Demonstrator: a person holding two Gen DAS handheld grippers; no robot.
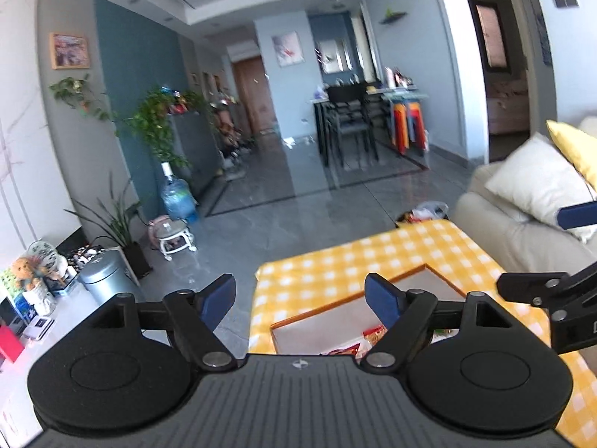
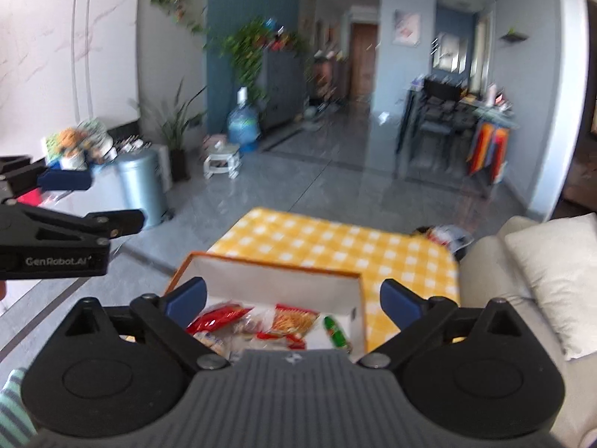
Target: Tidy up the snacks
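Both claws are spread wide with nothing between the blue pads. The left gripper (image 1: 300,300) hangs over the near left corner of the table, and the right gripper (image 2: 294,302) sits right above the box (image 2: 268,272), an open carton with an orange rim and white inside.

The snacks are all down in that box: a red bag (image 2: 218,317), a clear pack of orange sticks (image 2: 294,319) and a green tube (image 2: 335,332). Any print on the packs is too blurry for me to read. The only text I can make out is "GenRobot.AI" on the side of the left gripper, seen from the right wrist view.

The box rests on a yellow-and-white checkered tablecloth (image 2: 321,235). A beige sofa (image 1: 496,224) with a white cushion (image 1: 537,183) sits to the right. Further off, a silver bin (image 2: 143,183), a blue water jug (image 2: 242,127), leafy plants (image 1: 156,123) and a dining table with chairs (image 1: 347,119).
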